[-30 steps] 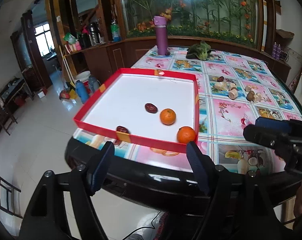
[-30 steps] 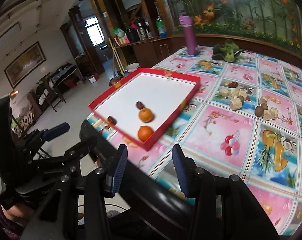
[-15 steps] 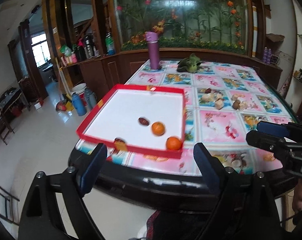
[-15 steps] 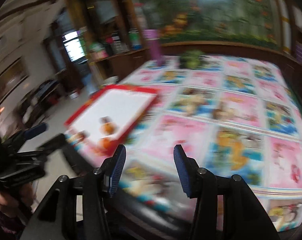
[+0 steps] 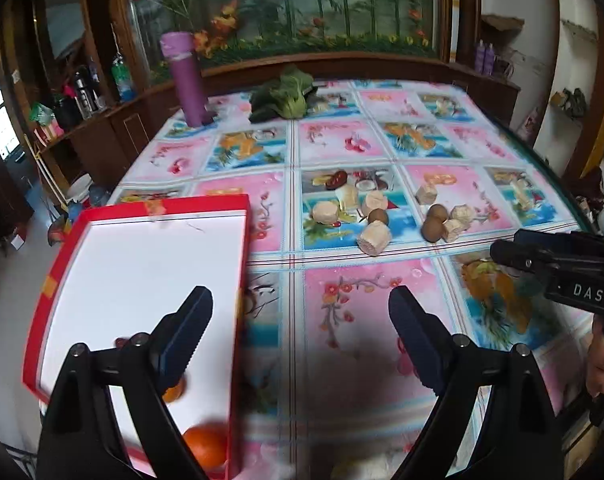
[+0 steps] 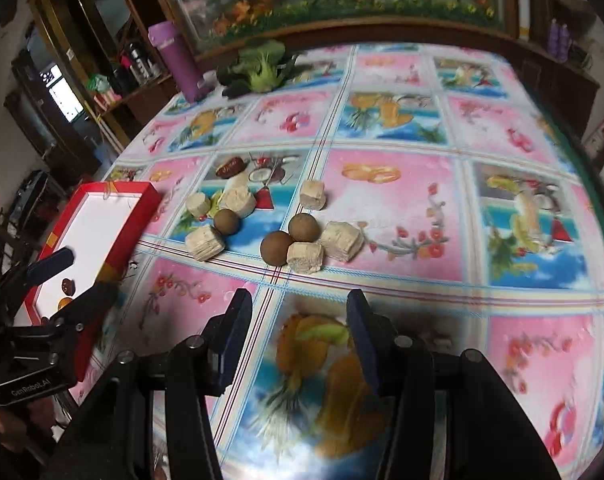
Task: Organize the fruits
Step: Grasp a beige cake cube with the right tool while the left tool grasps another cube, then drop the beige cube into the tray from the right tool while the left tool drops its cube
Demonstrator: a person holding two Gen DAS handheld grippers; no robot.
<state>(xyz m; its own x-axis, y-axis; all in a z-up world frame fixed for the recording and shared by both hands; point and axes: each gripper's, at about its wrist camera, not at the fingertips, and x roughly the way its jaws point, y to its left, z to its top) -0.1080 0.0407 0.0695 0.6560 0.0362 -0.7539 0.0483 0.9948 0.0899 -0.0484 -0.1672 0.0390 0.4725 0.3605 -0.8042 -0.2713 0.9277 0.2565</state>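
A red tray (image 5: 238, 264) with a white floor lies at the table's left; it also shows in the right wrist view (image 6: 142, 208). An orange (image 5: 206, 446) sits in its near corner, and a second orange (image 5: 176, 392) is half hidden behind my left finger. My left gripper (image 5: 300, 330) is open and empty above the tray's right rim. On the cloth ahead lie brown round fruits (image 6: 278, 247), pale cut chunks (image 6: 342, 239) and a dark red date (image 6: 231, 168). My right gripper (image 6: 298, 340) is open and empty, short of the brown fruits.
A purple flask (image 5: 186, 80) and a leafy green vegetable (image 5: 284, 98) stand at the table's far side. A wooden ledge with a flower display (image 5: 302, 20) runs behind. The table edge curves along the right (image 6: 598, 200). Floor and shelves lie to the left.
Both grippers have moved forward over the table and turned right. The tray has slid to the left of both views, and the loose fruits are now close ahead. Both stay open.
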